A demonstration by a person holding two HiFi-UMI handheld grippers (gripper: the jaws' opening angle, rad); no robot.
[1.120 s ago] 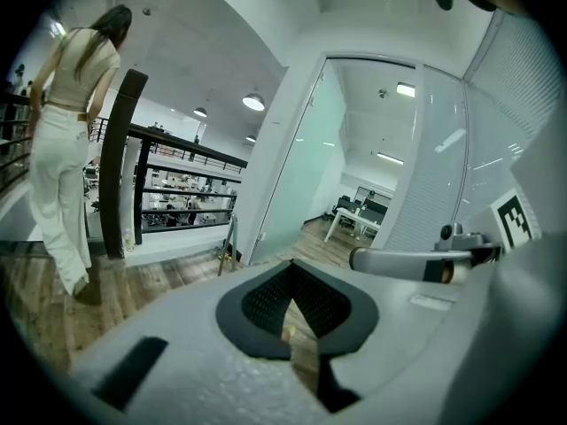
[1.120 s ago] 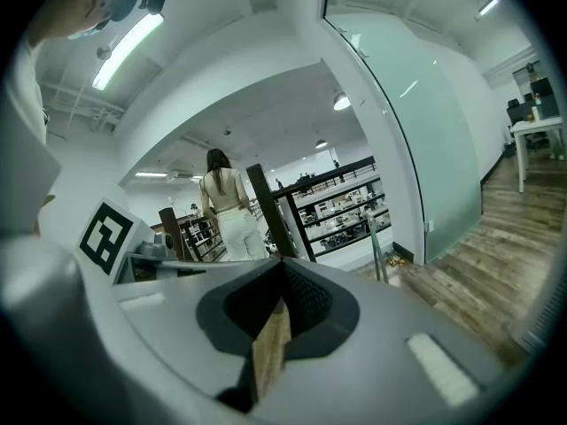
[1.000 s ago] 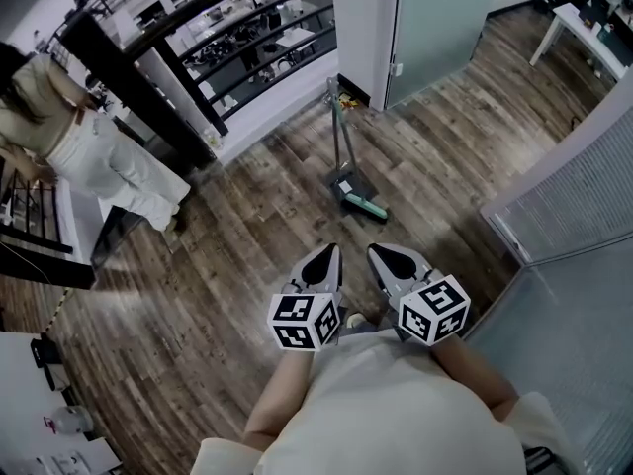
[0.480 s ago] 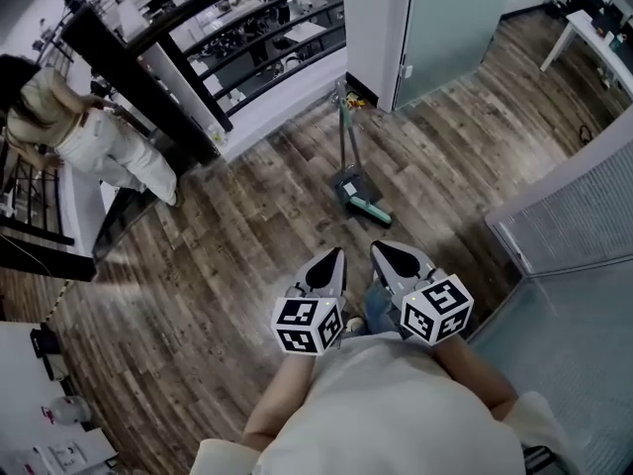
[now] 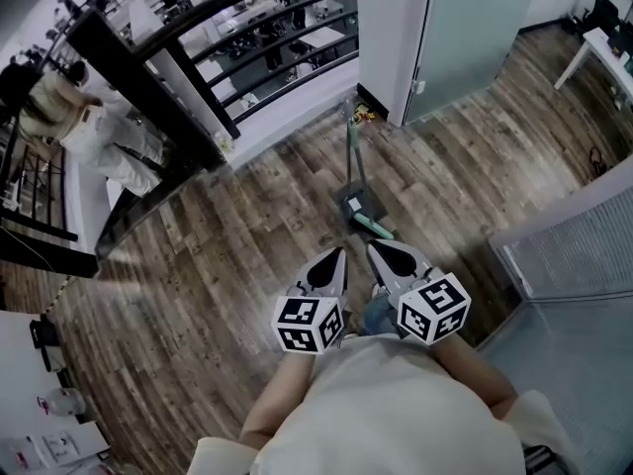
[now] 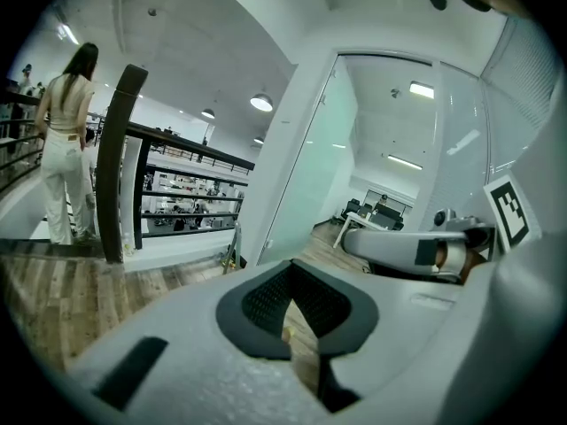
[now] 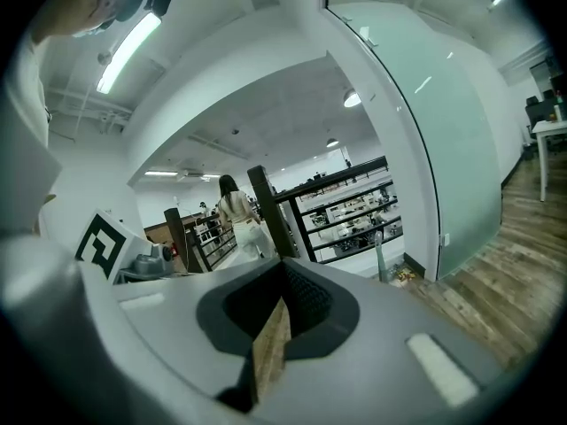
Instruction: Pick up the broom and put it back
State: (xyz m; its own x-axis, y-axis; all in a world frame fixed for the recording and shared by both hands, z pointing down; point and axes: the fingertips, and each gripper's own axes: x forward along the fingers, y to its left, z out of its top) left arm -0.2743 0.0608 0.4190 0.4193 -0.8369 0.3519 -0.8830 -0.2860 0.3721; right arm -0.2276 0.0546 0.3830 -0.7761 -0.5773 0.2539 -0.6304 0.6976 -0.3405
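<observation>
Currently: broom point(image 5: 352, 152), slim pale-green handle upright by dark dustpan point(image 5: 358, 203), green head on wood floor point(image 5: 237, 245). Left hand-held gripper point(image 5: 333, 256) and right hand-held gripper point(image 5: 380, 251): both closed, empty.

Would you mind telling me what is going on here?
A person holds a claw in each hand, facing a broom that stands on the wood floor near a white pillar. The left claw and right claw are both shut and empty, short of the broom. Nothing has been picked up yet.
</observation>
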